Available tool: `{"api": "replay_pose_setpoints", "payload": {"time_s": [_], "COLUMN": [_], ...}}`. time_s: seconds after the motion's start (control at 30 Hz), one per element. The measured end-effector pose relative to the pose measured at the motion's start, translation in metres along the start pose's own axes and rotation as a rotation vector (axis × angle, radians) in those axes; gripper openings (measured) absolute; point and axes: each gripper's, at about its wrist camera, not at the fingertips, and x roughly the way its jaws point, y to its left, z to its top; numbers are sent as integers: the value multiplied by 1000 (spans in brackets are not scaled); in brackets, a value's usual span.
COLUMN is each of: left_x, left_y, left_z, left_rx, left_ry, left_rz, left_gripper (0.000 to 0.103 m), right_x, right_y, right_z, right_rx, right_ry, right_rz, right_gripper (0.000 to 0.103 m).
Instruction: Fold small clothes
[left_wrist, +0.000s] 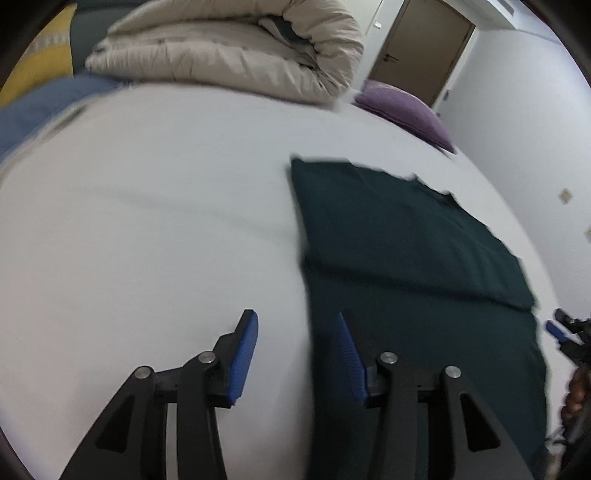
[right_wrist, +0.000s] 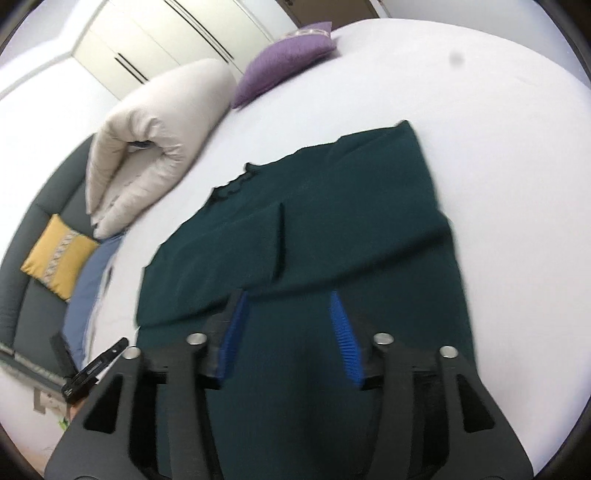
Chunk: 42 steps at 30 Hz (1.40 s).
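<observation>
Folded dark green garment (right_wrist: 332, 229) on bed (right_wrist: 498, 129)

Matt dark green knit garment (right_wrist: 332, 229), smooth white bed sheet (left_wrist: 166, 221), crinkled beige cloth duvet (left_wrist: 236, 48), ribbed blue pads (left_wrist: 243, 354)

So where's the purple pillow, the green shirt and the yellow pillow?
purple pillow (right_wrist: 284, 55), right wrist view, its middle.
green shirt (right_wrist: 332, 206), right wrist view, its folded upper part.
yellow pillow (right_wrist: 57, 256), right wrist view, its patterned middle.

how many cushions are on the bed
2. A purple cushion lies on the white sheet at the far end beside the rolled beige duvet; a yellow cushion leans against the dark headboard. Others may be out of view.
</observation>
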Motion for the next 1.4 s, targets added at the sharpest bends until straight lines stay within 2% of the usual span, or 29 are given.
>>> {"api": "replay_pose_setpoints", "payload": {"time_s": [0.07,0.13,0.23,0.3,0.47,0.63,0.8,0.97,1.03,1.2,1.27,1.4], "left_x": [-19,-37,-56,-67,-81,-82,-78,-73,-75,-75,-75,-74], "left_y": [6,12,22,24,19,13,19,27,33,37,37,33], "left_z": [-25,-49,-87,-107,-138,-147,-152,-154,-157,-158,-158,-158], "left_rx": [-16,-39,-103,-114,-146,-146,-212,-269,-273,-278,-275,-260], "left_ry": [41,64,122,132,195,251,290,292,291,286,286,288], "left_rz": [-41,-73,-137,-160,-240,-293,-360,-388,-382,-379,-372,-370], "left_gripper": [57,59,59,59,57,56,47,32,26,17,9,8], "right_x": [-28,-49,-74,-86,-113,-135,-150,-163,-166,-165,-160,-154], "right_y": [-3,-9,-23,-32,-58,-77,-93,-117,-126,-139,-141,-139], "right_z": [-28,-53,-90,-111,-140,-155,-163,-165,-165,-171,-175,-180], "right_rx": [-24,-36,-19,-1,74,99,119,183,205,242,260,268], "right_ry": [17,28,53,66,50,39,56,62,80,146,179,227], "right_rz": [30,41,53,50,70,69,56,54,44,41,47,58], "right_gripper": [52,52,52,52,52,52,52,52,52,52,52,52]}}
